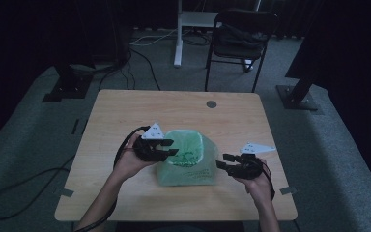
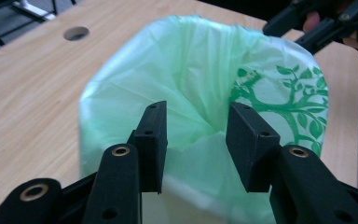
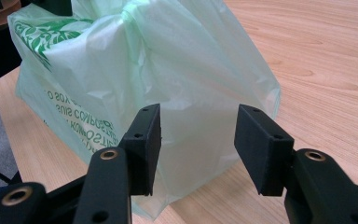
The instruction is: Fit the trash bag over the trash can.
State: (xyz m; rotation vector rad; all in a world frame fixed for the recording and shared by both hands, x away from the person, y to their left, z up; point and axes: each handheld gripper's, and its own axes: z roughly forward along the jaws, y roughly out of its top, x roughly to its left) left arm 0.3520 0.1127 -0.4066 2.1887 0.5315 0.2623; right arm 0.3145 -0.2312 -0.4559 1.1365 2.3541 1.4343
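Green bag [image 1: 186,157] sits mid-table [image 1: 125,106] between both grippers. Left gripper [image 2: 196,135] and right gripper [image 3: 198,140] both gape open, gripping nothing. Bag's inside is hidden, and its print is partly cut off.

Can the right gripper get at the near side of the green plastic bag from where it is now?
Probably yes. The right gripper sits just beside the green plastic bag with its jaws open toward it, and only bare table lies between; the left gripper is on the bag's other side.
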